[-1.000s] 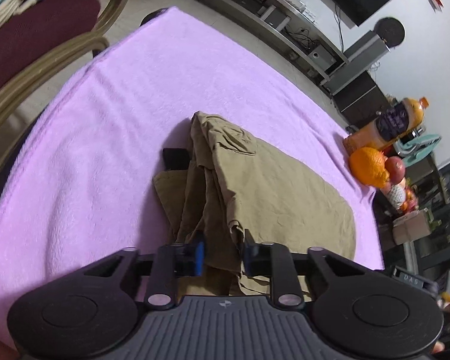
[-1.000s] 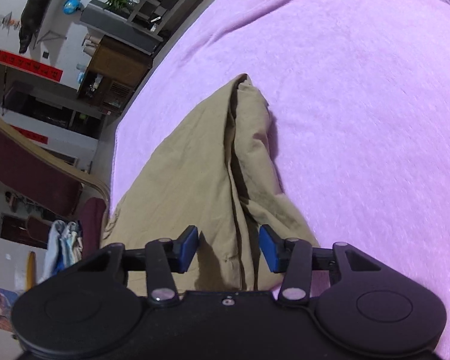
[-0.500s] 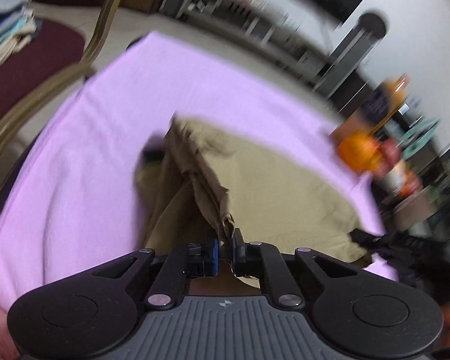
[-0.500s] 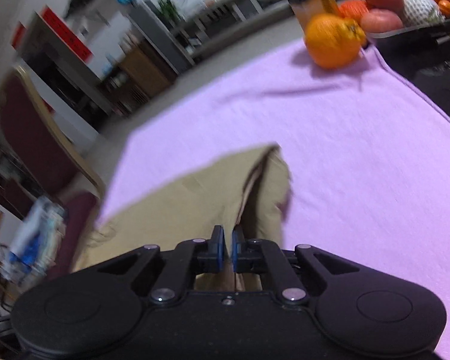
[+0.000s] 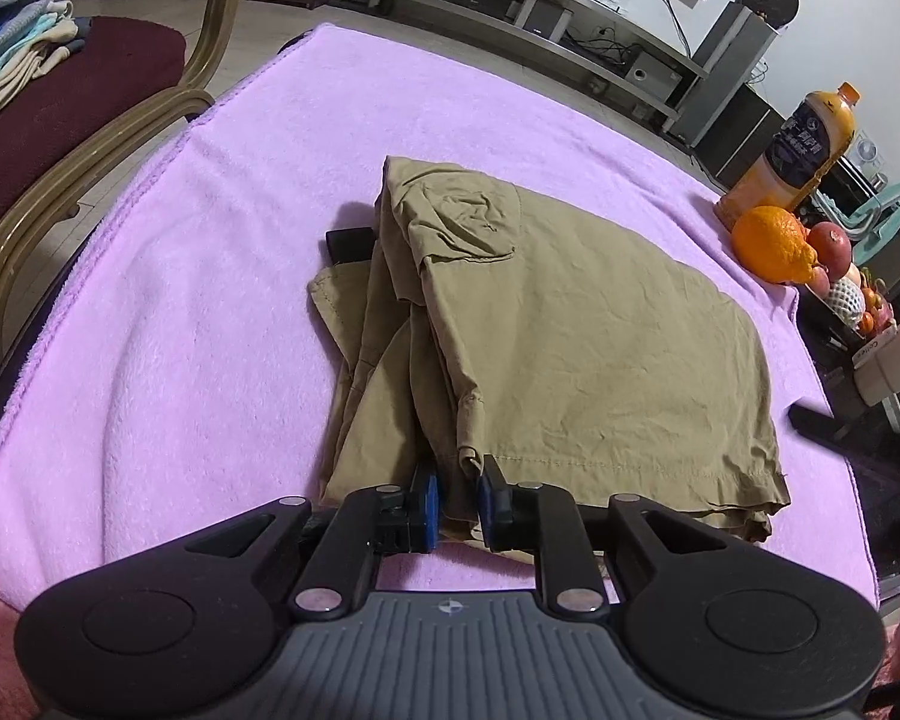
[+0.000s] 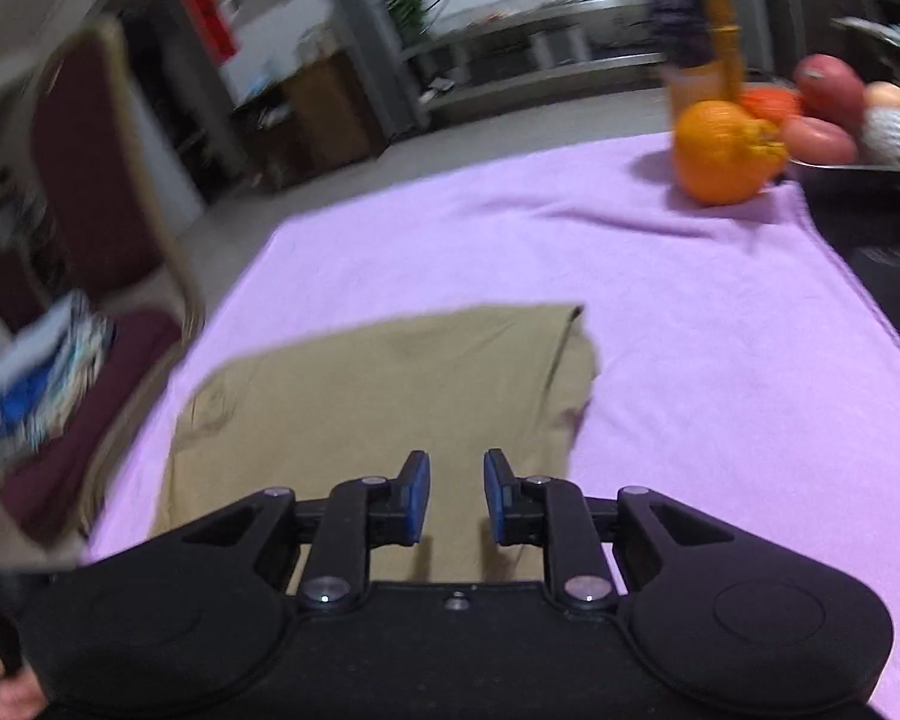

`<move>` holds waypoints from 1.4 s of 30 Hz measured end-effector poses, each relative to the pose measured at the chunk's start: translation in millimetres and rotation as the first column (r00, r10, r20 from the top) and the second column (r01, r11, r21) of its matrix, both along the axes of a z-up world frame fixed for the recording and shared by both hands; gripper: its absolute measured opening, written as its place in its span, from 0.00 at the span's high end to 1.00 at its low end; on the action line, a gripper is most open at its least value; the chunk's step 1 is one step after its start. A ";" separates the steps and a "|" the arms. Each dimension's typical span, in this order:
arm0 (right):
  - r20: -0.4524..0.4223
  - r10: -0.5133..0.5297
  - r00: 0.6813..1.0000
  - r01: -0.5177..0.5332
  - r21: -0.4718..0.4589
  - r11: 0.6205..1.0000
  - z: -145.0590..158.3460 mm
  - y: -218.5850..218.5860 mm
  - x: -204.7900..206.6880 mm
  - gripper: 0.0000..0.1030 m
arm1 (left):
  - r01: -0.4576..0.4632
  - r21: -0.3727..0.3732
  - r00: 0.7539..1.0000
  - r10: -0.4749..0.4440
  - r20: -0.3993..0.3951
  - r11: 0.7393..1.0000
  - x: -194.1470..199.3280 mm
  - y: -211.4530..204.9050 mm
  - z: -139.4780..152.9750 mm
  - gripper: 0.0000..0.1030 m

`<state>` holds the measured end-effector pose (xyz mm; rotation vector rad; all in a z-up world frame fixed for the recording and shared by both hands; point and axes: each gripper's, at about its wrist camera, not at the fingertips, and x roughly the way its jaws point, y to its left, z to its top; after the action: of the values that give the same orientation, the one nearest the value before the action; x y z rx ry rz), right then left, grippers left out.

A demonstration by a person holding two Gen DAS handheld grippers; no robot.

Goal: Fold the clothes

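Khaki garment (image 5: 570, 336) lies folded on the purple towel (image 5: 222, 276) covering the surface, roughly mid-towel, top layer flat, looser layers bunched along its left edge. A small dark object (image 5: 349, 243) sticks out from under the garment's far-left corner; can't tell what it is. Left gripper (image 5: 457, 501) sits at the garment's near hem, fingers narrowly apart with a fold of hem cloth between them; whether the pads actually press it, can't tell. Right gripper (image 6: 456, 495) hovers over the garment (image 6: 378, 402), fingers parted, nothing between them, cloth visible through the gap. Right wrist view is motion-blurred, so garment detail there is soft. Beyond the garment toward the towel's far-right corner: an orange (image 5: 774, 243) on the towel, a juice bottle (image 5: 792, 153) just behind it; bottle top is cut off in the right view. Right of the orange, a tray of fruit (image 6: 852, 120), holding apples and a net-wrapped fruit, partly cropped by the frame edge. Left of the garment, off the surface, a chair (image 5: 78, 96) with a stack of folded clothes (image 5: 12, 54) on its seat, stack cut off at the frame edge.
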<state>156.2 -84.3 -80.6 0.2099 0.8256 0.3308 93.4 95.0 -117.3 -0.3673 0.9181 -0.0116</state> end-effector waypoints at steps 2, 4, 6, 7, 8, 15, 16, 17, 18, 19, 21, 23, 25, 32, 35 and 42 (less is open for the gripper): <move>-0.057 0.047 0.997 -0.052 -0.093 0.994 -13.1 13.5 3.0 0.81 | 0.013 0.023 1.000 -0.013 0.008 1.000 -1.9 -2.4 1.3 0.80; -0.114 0.086 0.990 -0.105 -0.176 0.979 -25.3 26.1 5.7 0.82 | 0.006 0.036 0.999 -0.007 0.033 0.999 -8.1 0.6 6.0 0.77; -0.122 0.085 0.989 -0.106 -0.177 0.978 -26.8 25.5 5.0 0.82 | -0.035 0.062 0.996 0.030 0.086 0.997 -18.7 5.5 15.3 0.76; -0.126 0.085 0.988 -0.106 -0.177 0.978 -27.5 25.2 4.7 0.82 | -0.072 0.103 0.991 0.060 0.117 0.992 -23.8 7.6 20.7 0.79; -0.130 0.084 0.988 -0.107 -0.178 0.978 -28.2 25.0 4.3 0.82 | -0.119 0.153 0.984 0.095 0.152 0.981 -28.5 9.5 26.2 0.81; -0.153 0.081 0.985 -0.108 -0.176 0.978 -32.0 23.5 1.7 0.82 | -0.068 0.208 0.957 0.005 0.291 0.976 -23.5 0.6 52.3 0.85; -0.152 0.080 0.985 -0.107 -0.174 0.979 -31.6 23.6 1.3 0.82 | -0.019 0.238 0.958 -0.050 0.281 0.971 -17.6 -8.8 49.7 0.78; -0.150 0.083 0.985 -0.109 -0.173 0.979 -31.3 23.7 1.4 0.82 | 0.014 0.267 0.962 -0.086 0.258 0.964 -11.5 -17.1 44.2 0.75; -0.146 0.088 0.985 -0.113 -0.173 0.978 -31.5 23.8 0.7 0.82 | 0.033 0.294 0.970 -0.101 0.221 0.955 -5.1 -24.2 35.6 0.76; -0.142 0.092 0.986 -0.116 -0.172 0.978 -31.8 23.4 -0.3 0.82 | 0.046 0.310 0.979 -0.105 0.177 0.950 1.0 -28.5 25.9 0.79; -0.134 0.100 0.986 -0.123 -0.170 0.978 -32.1 22.7 -1.7 0.82 | 0.059 0.315 0.992 -0.090 0.085 0.947 10.2 -25.5 5.2 0.78; -0.128 0.111 0.986 -0.131 -0.164 0.978 -32.3 21.2 -2.4 0.81 | 0.067 0.317 0.995 -0.087 0.047 0.946 13.2 -19.5 -4.7 0.70; -0.127 0.110 0.986 -0.128 -0.150 0.980 -32.4 18.5 -2.5 0.81 | 0.067 0.309 0.996 -0.083 0.038 0.949 13.0 -15.2 -6.1 0.69; -0.024 -0.091 0.996 0.092 0.045 0.995 3.8 -16.1 -1.8 0.75 | 0.033 0.250 0.999 -0.040 0.025 0.968 14.3 -5.3 -7.4 0.63; -0.001 -0.168 0.986 0.166 0.152 0.974 12.5 -30.3 7.8 0.79 | 0.038 0.279 0.998 -0.048 0.029 0.960 12.2 -12.2 -5.5 0.63; -0.019 -0.039 0.999 0.042 0.246 0.968 -8.3 16.9 52.1 0.82 | 0.073 0.374 0.995 -0.095 0.042 0.925 10.8 -25.4 -4.3 0.63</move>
<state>208.3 -67.4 -88.9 0.4611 0.7921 0.3939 104.2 69.6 -121.5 0.0265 0.8545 0.0722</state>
